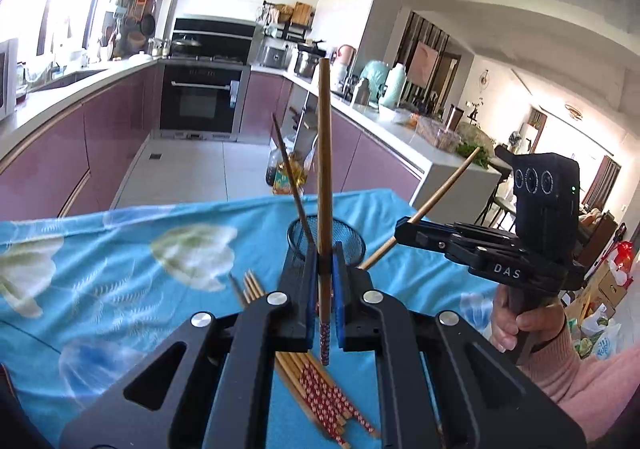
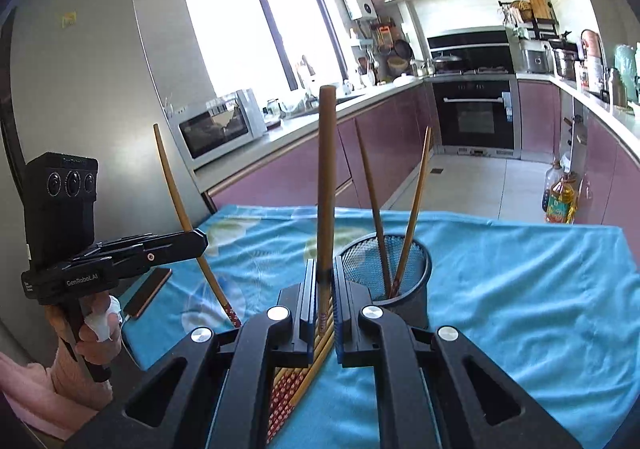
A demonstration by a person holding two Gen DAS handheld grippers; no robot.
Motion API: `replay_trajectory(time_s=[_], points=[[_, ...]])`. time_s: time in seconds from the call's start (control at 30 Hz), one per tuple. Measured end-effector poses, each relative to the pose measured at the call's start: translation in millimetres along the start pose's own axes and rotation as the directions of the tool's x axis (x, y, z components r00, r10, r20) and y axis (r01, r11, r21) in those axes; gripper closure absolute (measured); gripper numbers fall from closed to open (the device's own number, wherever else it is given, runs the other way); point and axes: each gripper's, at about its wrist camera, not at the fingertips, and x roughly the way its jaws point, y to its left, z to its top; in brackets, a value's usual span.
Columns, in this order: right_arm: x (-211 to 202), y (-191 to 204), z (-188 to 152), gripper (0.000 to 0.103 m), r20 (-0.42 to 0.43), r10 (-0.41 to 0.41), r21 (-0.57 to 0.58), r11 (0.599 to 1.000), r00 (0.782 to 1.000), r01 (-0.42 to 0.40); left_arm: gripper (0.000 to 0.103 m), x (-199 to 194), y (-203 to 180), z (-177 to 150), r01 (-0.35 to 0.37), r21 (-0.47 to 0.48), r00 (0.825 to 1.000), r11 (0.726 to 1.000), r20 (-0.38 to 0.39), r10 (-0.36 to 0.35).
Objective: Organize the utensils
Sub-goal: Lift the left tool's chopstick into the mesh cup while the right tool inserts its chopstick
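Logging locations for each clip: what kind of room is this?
A home kitchen, most likely: a built-in oven, a microwave on the counter, and a tall fridge beside the cloth-covered table.

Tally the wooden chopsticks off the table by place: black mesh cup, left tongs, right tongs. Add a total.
Wooden chopsticks in the black mesh cup: 2
Chopstick in the left tongs: 1
Chopstick in the right tongs: 1
Total: 4
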Motion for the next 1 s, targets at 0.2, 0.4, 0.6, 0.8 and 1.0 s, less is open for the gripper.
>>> replay_trajectory(time_s=[0.2, 0.4, 0.6, 0.8, 1.0], points=[[-11, -6, 24, 0.097, 0.056, -0.01, -0.01, 1.0, 0.998, 0.01, 0.095, 4, -6, 32, 0.001, -0.008, 0.998, 1.0, 0.059, -0.001], [-18, -12, 41, 0.097, 0.104, -0.027, -0.012, 1.0, 0.994, 0.028, 0.095, 11, -16, 58, -0.009, 0.009, 0.995, 1.0, 0.103, 0.008], [-14, -16, 52, 0.097, 0.131, -0.041, -0.004, 0.999, 0.991, 0.042, 0.095, 31, -18, 73, -0.036, 0.011, 0.994, 0.999, 0.103, 0.035], [9, -26, 49, 0.097, 0.087, -0.062, 0.012, 0.998, 0.994, 0.061, 0.095, 63, -20, 70, -0.07, 0.031, 0.997, 0.997, 0.046, 0.069], [34, -31, 35, 0.097, -0.005, -0.055, 0.023, 0.998, 0.998, 0.055, 0.095, 89, -20, 52, -0.063, 0.043, 0.997, 0.997, -0.045, 0.065]])
